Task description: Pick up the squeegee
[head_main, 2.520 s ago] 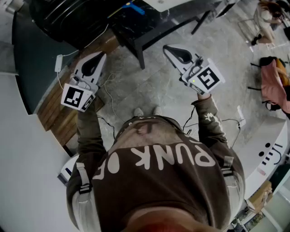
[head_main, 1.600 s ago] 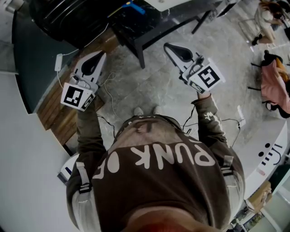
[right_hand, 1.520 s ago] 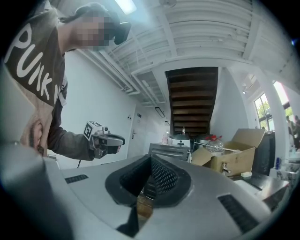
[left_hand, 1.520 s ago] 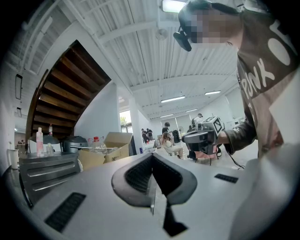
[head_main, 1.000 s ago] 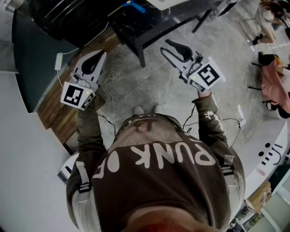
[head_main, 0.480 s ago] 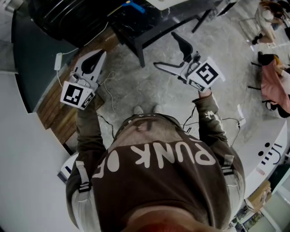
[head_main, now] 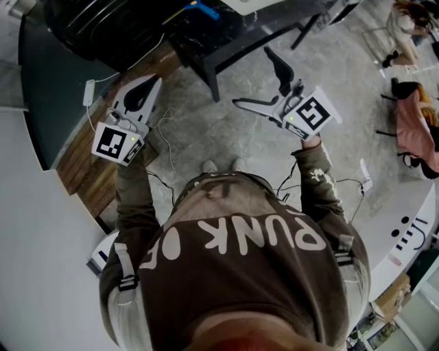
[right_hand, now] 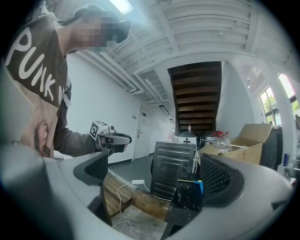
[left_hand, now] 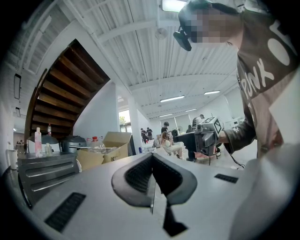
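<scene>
In the head view my left gripper (head_main: 149, 86) is held level over the wooden step, its jaws shut with nothing in them; the left gripper view shows the two pads of this gripper (left_hand: 152, 176) pressed together. My right gripper (head_main: 252, 77) points toward a black table (head_main: 206, 41). Its jaws are opening wide and nothing is between them, as the right gripper view of it (right_hand: 154, 176) confirms. A small blue-handled item (head_main: 204, 11) lies on that table, also seen as a blue tip (right_hand: 200, 186); I cannot tell whether it is the squeegee.
Low wooden steps (head_main: 89, 164) run along the left, with a white adapter (head_main: 89, 96) and cables on the floor. A dark metal cabinet (right_hand: 171, 173) stands beside the table, and a cardboard box (right_hand: 243, 140) behind it. Other people sit far off (left_hand: 168, 140).
The right gripper's jaws went from shut to spread wide. Both hands stayed where they were, and the left gripper remained shut.
</scene>
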`<act>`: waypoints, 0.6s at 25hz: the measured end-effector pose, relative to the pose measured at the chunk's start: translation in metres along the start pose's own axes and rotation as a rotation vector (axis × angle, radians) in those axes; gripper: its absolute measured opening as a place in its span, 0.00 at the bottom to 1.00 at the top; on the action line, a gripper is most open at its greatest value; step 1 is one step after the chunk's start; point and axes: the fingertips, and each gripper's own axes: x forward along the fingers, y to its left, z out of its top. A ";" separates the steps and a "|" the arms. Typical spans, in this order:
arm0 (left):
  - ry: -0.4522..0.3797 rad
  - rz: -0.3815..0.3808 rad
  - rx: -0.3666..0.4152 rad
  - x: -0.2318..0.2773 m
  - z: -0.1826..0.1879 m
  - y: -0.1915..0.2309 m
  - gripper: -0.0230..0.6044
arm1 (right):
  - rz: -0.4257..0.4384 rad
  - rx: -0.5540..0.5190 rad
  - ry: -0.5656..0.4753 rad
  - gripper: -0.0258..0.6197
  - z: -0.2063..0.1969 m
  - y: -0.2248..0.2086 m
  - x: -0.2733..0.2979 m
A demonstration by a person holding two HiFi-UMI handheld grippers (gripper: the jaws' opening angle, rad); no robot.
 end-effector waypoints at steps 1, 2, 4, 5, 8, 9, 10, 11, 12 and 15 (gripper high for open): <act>0.000 0.000 0.001 0.001 0.001 -0.001 0.04 | 0.003 -0.003 0.006 0.96 -0.001 0.000 -0.002; 0.000 0.000 0.002 0.002 0.002 -0.002 0.04 | 0.007 -0.007 0.012 0.96 -0.002 -0.001 -0.003; 0.003 0.000 0.004 0.004 0.004 -0.005 0.04 | 0.009 -0.009 0.016 0.96 -0.003 -0.002 -0.007; 0.005 0.001 0.006 0.005 0.005 -0.007 0.04 | 0.007 -0.008 0.016 0.96 -0.003 -0.003 -0.010; 0.008 0.006 0.009 0.008 0.007 -0.015 0.04 | 0.005 -0.012 0.013 0.96 -0.002 -0.004 -0.019; 0.008 0.008 0.010 0.010 0.009 -0.018 0.04 | 0.005 -0.013 0.013 0.96 -0.002 -0.005 -0.022; 0.008 0.010 0.012 0.011 0.010 -0.021 0.04 | 0.006 -0.013 0.013 0.96 -0.003 -0.007 -0.025; 0.009 0.012 0.015 0.013 0.011 -0.024 0.04 | 0.007 -0.012 0.010 0.96 -0.003 -0.008 -0.029; 0.012 0.014 0.018 0.015 0.011 -0.028 0.04 | 0.010 -0.011 0.008 0.96 -0.004 -0.009 -0.033; 0.020 0.026 0.020 0.019 0.012 -0.040 0.04 | 0.025 -0.012 0.001 0.96 -0.005 -0.011 -0.044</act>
